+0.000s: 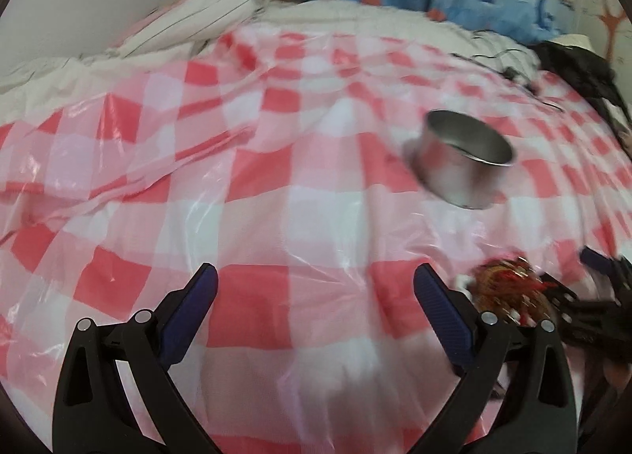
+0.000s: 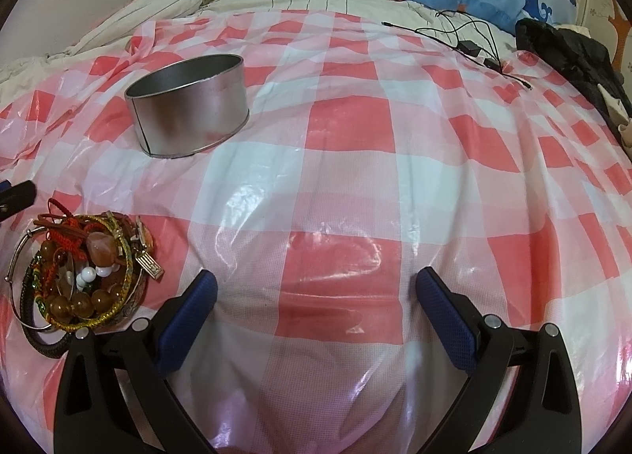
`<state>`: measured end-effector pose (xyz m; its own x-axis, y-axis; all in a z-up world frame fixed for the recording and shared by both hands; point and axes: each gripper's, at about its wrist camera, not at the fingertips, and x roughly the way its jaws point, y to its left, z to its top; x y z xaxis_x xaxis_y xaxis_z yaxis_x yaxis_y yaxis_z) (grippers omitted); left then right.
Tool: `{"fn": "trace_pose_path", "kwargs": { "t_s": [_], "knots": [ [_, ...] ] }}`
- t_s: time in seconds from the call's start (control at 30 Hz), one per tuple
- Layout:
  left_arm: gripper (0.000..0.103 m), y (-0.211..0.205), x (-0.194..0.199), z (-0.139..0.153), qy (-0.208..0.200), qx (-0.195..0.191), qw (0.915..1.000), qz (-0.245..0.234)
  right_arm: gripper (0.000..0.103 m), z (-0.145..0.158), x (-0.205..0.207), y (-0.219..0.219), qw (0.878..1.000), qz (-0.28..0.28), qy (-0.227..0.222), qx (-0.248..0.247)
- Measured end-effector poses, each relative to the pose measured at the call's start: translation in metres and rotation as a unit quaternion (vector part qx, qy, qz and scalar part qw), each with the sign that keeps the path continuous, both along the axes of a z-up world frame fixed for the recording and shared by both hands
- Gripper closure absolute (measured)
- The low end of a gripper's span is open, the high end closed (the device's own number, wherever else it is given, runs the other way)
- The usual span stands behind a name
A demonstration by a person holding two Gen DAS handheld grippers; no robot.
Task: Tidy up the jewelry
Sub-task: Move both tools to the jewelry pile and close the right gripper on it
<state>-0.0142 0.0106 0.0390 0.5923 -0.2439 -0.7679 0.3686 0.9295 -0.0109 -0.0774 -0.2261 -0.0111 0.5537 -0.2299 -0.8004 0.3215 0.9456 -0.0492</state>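
Tangled pile of beaded and braided bracelets (image 2: 81,278) lies near round open silver metal tin (image 2: 189,102) on red-white checked plastic sheet (image 2: 355,138). Left tool (image 1: 316,296) and right tool (image 2: 316,296) both gape wide, holding nothing.

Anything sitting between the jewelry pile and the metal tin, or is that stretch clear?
Bare. In the right wrist view only checkered plastic sheet lies between the jewelry pile and the metal tin.

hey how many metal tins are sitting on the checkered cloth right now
1. The round metal tin stands open side up on the checkered cloth, beyond the jewelry pile. The left wrist view shows the same tin. None other is visible.
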Motion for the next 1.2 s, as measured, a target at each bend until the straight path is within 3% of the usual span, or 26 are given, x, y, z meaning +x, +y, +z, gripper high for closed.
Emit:
{"fn": "trace_pose_path", "kwargs": {
  "t_s": [0.13, 0.23, 0.3, 0.43, 0.53, 0.7, 0.77, 0.9, 1.1, 1.2],
  "knots": [
    [0.011, -0.006, -0.012, 0.009, -0.008, -0.029, 0.9978, -0.059, 0.007, 0.007, -0.006, 0.002, 1.0, 0.004, -0.021, -0.004],
    [0.014, -0.015, -0.021, 0.01, -0.009, -0.03, 0.9952, -0.092, 0.007, 0.028, -0.023, 0.014, 0.997, 0.028, -0.077, -0.011],
    [0.014, -0.017, -0.024, 0.011, -0.019, -0.019, 0.9954, -0.092, 0.007, 0.04, -0.026, 0.025, 0.993, 0.068, -0.101, -0.002],
    [0.014, -0.007, -0.019, 0.017, -0.033, -0.013, 0.9976, -0.059, 0.007, 0.049, -0.012, 0.071, 0.977, 0.187, -0.079, -0.068],
    [0.014, -0.001, -0.014, 0.019, -0.032, -0.015, 0.9981, -0.052, 0.009, 0.051, -0.002, 0.084, 0.965, 0.241, -0.073, -0.067],
    [0.014, 0.001, -0.011, 0.021, -0.041, -0.003, 0.9983, -0.042, 0.045, 0.043, 0.016, 0.084, 0.958, 0.279, -0.06, -0.017],
    [0.014, 0.002, -0.011, 0.022, -0.04, -0.013, 0.9978, -0.052, 0.075, 0.039, 0.021, 0.081, 0.959, 0.279, -0.054, 0.005],
    [0.014, -0.007, -0.018, 0.023, -0.042, -0.021, 0.995, -0.088, 0.097, 0.044, 0.014, 0.066, 0.958, 0.268, -0.066, 0.08],
    [0.014, -0.028, -0.034, 0.022, -0.049, -0.029, 0.9861, -0.156, 0.099, 0.061, 0.002, 0.033, 0.95, 0.228, -0.12, 0.177],
    [0.014, -0.046, -0.043, 0.021, -0.065, -0.016, 0.9778, -0.199, 0.099, 0.065, -0.001, 0.026, 0.946, 0.223, -0.132, 0.196]
  ]
}}
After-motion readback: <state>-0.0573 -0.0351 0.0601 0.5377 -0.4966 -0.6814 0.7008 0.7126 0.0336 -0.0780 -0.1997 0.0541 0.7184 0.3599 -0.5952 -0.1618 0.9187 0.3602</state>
